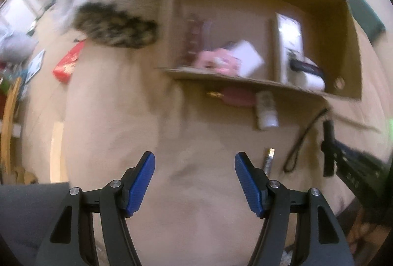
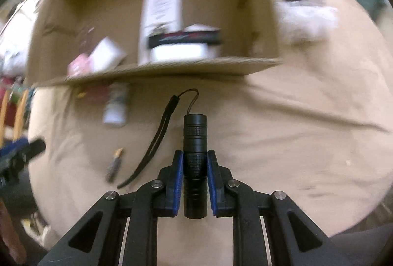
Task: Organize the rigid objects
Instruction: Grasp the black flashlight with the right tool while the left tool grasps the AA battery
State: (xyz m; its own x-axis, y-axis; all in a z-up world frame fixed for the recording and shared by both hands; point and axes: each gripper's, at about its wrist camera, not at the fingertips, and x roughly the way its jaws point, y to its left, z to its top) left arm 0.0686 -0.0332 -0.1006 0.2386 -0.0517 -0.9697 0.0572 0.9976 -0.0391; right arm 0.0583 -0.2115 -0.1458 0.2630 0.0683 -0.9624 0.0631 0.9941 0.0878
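Note:
My right gripper (image 2: 195, 155) is shut on a black flashlight (image 2: 195, 143), held above the beige bedsheet; its wrist strap (image 2: 157, 140) hangs down to the left. The flashlight (image 1: 328, 143) and strap (image 1: 303, 135) also show at the right of the left wrist view. My left gripper (image 1: 194, 159) is open and empty over the sheet. An open cardboard box (image 2: 159, 69) stands ahead, also in the left wrist view (image 1: 245, 80). It holds a white box (image 2: 105, 56), a pink item (image 2: 78, 64), a leaflet (image 2: 162, 10) and a black-and-white box (image 2: 184, 45).
A white tube (image 1: 266, 110) and a pink item (image 1: 235, 95) lie on the sheet against the box front. A small metallic pen-like object (image 1: 268, 159) lies near my left gripper. A furry spotted blanket (image 1: 115, 25) lies beside the box. A red package (image 1: 67, 62) lies far left.

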